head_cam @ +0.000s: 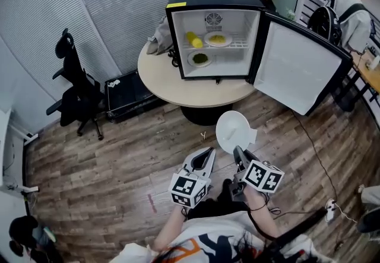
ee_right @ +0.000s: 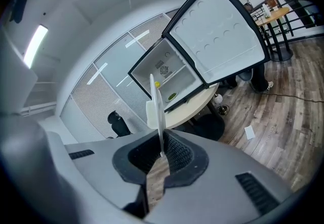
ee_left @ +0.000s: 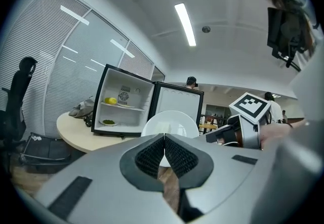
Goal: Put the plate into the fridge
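A white plate (head_cam: 234,131) is held upright on its rim by my right gripper (head_cam: 239,155), shut on the plate's lower edge; in the right gripper view the plate (ee_right: 156,112) shows edge-on between the pads. My left gripper (head_cam: 208,153) is beside it, shut and empty, and its view sees the plate (ee_left: 172,124) face-on. The small black fridge (head_cam: 214,33) stands open on the round table (head_cam: 178,86), door (head_cam: 297,66) swung right. Inside are two plates of food and a yellow item (head_cam: 193,40).
A black office chair (head_cam: 74,86) and a dark case (head_cam: 127,95) stand left of the table. Two people (head_cam: 356,12) are at the back right by a desk. A cable (head_cam: 314,155) runs across the wooden floor on the right.
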`<state>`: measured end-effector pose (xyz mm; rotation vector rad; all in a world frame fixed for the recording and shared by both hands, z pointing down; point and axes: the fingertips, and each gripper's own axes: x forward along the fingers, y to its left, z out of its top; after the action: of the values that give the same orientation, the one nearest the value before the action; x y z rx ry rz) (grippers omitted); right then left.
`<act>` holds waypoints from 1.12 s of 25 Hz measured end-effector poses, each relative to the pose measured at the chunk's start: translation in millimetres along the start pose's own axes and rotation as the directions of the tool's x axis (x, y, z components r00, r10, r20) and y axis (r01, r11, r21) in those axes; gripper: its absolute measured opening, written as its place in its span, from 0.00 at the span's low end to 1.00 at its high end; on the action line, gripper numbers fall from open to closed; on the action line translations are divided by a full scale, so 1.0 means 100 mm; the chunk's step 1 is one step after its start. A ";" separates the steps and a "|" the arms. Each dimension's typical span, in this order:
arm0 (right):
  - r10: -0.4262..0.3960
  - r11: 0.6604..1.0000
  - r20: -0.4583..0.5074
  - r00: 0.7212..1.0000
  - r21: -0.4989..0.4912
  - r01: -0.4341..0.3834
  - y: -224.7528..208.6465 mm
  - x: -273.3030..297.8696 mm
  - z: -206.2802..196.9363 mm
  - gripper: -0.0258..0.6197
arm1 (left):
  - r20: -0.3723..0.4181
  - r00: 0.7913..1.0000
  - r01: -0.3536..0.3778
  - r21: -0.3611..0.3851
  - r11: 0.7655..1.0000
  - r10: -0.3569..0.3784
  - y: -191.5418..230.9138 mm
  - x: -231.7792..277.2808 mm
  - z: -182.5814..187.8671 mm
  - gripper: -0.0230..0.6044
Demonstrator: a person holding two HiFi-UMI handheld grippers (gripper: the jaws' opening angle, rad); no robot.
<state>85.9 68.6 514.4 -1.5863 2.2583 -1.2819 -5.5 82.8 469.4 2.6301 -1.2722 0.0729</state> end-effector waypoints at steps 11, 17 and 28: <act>-0.008 1.000 -0.014 1.000 0.015 0.008 -0.12 0.35 0.15 0.08 | -0.025 0.999 -0.022 -0.013 1.000 0.022 0.31 0.29 -0.02 0.06; -0.001 1.000 0.007 1.000 0.021 0.001 -0.16 0.65 0.45 0.08 | -0.027 0.999 -0.031 -0.008 0.999 0.030 0.55 0.60 0.08 0.06; -0.014 0.999 0.023 1.000 0.041 0.013 -0.50 1.27 1.06 0.08 | -0.060 0.998 -0.001 0.003 1.000 0.001 0.86 1.52 0.20 0.06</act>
<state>119.3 -100.7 526.1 -1.5963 2.1969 -1.2979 21.1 -90.0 485.7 2.6088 -1.2549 0.1529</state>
